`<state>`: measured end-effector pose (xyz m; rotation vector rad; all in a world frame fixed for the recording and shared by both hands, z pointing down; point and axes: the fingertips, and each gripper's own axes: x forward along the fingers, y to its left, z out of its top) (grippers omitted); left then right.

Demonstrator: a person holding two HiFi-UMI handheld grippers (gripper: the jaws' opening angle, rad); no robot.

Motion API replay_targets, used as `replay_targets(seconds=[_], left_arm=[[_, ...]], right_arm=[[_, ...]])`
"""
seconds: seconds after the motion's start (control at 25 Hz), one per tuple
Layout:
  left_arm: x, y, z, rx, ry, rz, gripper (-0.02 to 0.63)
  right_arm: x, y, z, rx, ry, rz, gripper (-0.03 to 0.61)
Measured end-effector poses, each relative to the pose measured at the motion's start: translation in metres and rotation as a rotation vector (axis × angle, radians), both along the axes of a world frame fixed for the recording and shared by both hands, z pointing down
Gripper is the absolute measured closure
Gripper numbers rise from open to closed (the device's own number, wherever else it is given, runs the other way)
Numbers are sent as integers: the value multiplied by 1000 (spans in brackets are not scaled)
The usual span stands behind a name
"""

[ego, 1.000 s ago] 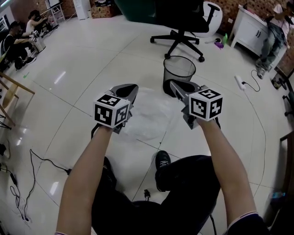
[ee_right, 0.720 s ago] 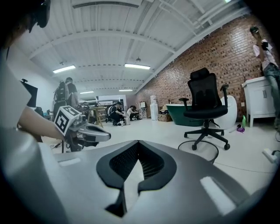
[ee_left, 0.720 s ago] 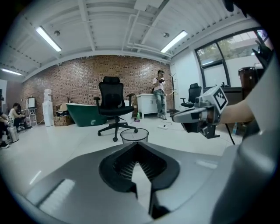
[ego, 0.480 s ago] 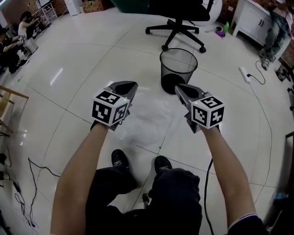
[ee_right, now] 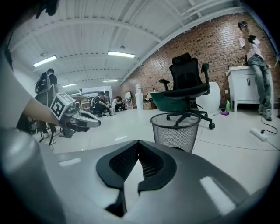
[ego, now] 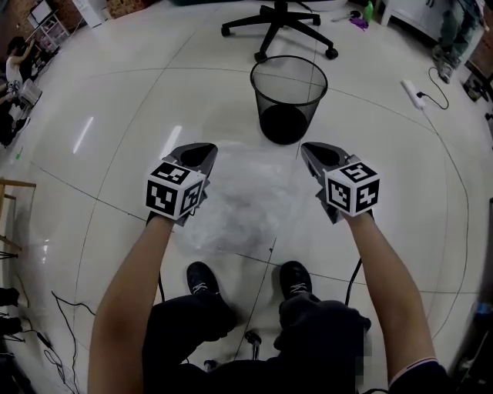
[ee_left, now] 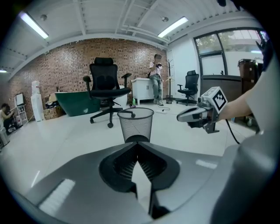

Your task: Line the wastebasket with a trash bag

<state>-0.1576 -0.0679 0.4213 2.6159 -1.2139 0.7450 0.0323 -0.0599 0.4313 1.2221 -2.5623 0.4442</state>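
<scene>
A black mesh wastebasket [ego: 288, 98] stands upright and unlined on the tiled floor; it also shows in the left gripper view as the wastebasket [ee_left: 136, 124] and in the right gripper view as the wastebasket [ee_right: 176, 130]. A clear, crumpled trash bag [ego: 239, 196] lies flat on the floor just in front of it. My left gripper [ego: 202, 148] hovers over the bag's left edge, shut and empty. My right gripper [ego: 312, 148] hovers over the bag's right edge, shut and empty too. Both point toward the basket, apart from the bag.
An office chair base [ego: 279, 19] stands behind the basket. A power strip [ego: 412, 94] and its cable lie at the right. The person's shoes [ego: 202, 278] are just behind the bag. More cables trail at the lower left. People sit far off at the left.
Both grippers have come down and forward toward the bag on the floor, still shut. The head view has tilted down, so the basket and bag sit more central.
</scene>
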Motion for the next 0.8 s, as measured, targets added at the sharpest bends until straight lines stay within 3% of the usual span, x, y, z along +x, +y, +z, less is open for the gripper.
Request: replay_targets(seconds=[0.4,0.52,0.64,0.8], left_arm=[[-3,-46,86,-81,-112,78,591],[11,-57,101,-86,-147,129,534],[23,-74,113,-93,-166,154,433],[31,-95,136,-164,-187,201,355]], right_arm=[[32,-8,112,-163,69,24,517],[36,-9,137,-206,70,19,475],[37,-17,155,-237,61,18,422],[33,-29,174,-268,39,-1,393]])
